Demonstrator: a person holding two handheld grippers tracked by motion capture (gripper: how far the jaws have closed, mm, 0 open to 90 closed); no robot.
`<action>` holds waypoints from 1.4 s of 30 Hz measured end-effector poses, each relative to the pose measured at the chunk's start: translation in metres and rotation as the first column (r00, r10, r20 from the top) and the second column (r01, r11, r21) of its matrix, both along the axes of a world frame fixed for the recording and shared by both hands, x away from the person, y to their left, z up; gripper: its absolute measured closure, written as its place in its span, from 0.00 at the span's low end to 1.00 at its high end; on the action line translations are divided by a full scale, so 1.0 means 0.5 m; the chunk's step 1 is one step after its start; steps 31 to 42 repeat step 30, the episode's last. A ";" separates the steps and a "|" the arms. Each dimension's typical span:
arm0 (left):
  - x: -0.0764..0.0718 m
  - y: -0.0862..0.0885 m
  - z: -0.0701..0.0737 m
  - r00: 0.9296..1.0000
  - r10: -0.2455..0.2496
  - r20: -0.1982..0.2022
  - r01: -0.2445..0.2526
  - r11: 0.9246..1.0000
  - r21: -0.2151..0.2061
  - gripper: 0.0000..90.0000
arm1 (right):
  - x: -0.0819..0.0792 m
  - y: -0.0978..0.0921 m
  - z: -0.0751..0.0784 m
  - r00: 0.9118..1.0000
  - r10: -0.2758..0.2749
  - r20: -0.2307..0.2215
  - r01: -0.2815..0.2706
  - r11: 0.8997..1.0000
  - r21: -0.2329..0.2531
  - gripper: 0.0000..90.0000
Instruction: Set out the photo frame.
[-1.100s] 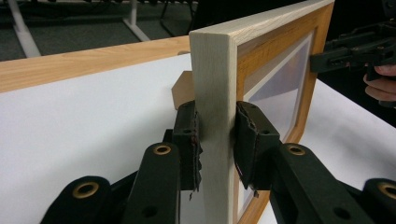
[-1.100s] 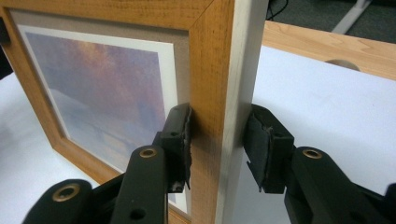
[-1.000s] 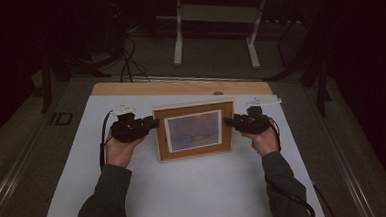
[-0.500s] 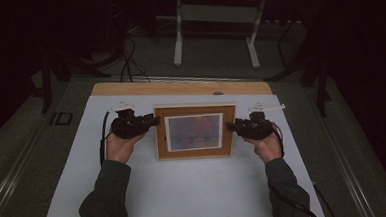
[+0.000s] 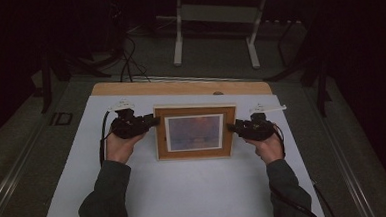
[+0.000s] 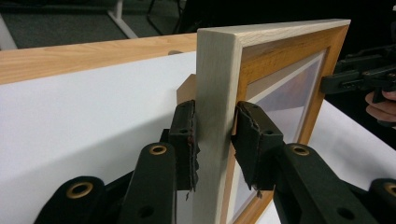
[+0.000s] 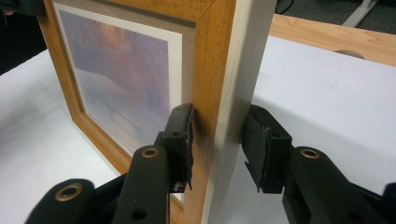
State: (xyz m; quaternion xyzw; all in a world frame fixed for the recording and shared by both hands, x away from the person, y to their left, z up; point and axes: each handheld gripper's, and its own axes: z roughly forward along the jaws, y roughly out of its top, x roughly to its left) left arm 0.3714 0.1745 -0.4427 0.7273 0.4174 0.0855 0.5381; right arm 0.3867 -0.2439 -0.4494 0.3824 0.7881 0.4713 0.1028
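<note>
A wooden picture frame [image 5: 196,133] with a purple-orange print stands near the middle of the white desk [image 5: 185,189], toward its far edge. The left tongs [image 6: 215,140] are clenched on its left side rail, the right tongs [image 7: 219,144] on its right rail.

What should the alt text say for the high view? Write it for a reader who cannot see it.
A wooden picture frame is gripped at its two side edges by the left gripper and right gripper, over a white table in a dark room.
</note>
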 end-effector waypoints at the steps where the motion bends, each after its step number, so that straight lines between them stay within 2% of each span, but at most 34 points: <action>1: 0.000 0.000 0.000 1.000 -0.001 -0.001 0.001 1.000 -0.003 0.75 | 0.000 0.000 0.000 1.000 -0.001 0.001 0.001 1.000 -0.001 0.68; 9: -0.013 0.005 0.012 1.000 -0.001 0.004 0.001 1.000 0.005 0.67 | -0.007 -0.013 0.002 1.000 -0.015 -0.006 0.015 1.000 -0.001 0.62; 13: -0.027 0.005 0.022 1.000 0.014 0.006 -0.015 0.998 0.063 0.65 | -0.011 -0.018 0.008 1.000 -0.004 -0.011 0.004 1.000 -0.010 0.62; 19: -0.052 0.001 0.028 1.000 0.026 0.016 -0.029 0.986 0.165 0.61 | -0.022 -0.028 0.012 1.000 0.009 -0.023 -0.010 0.999 -0.045 0.62; 22: -0.068 -0.001 0.023 0.999 0.030 0.020 -0.033 0.977 0.212 0.59 | -0.029 -0.032 0.008 0.999 0.013 -0.031 -0.015 0.997 -0.072 0.62; 25: -0.086 0.000 0.008 0.999 0.032 0.017 -0.035 0.963 0.267 0.58 | -0.038 -0.037 0.002 0.999 0.015 -0.040 -0.018 0.995 -0.096 0.62; 28: -0.106 0.005 -0.019 0.998 0.058 0.010 -0.058 0.939 0.340 0.54 | -0.049 -0.045 -0.006 0.999 0.007 -0.043 -0.013 0.991 -0.133 0.61; 29: -0.113 0.008 -0.033 0.997 0.078 0.009 -0.076 0.929 0.362 0.53 | -0.053 -0.049 -0.009 0.999 0.004 -0.045 -0.011 0.990 -0.142 0.60; 30: -0.121 0.012 -0.049 0.994 0.106 0.007 -0.100 0.916 0.390 0.51 | -0.057 -0.054 -0.013 0.999 -0.003 -0.044 -0.004 0.988 -0.155 0.59; 42: -0.121 0.012 -0.049 0.994 0.106 0.007 -0.100 0.916 0.390 0.51 | -0.057 -0.054 -0.013 0.999 -0.003 -0.044 -0.004 0.988 -0.155 0.59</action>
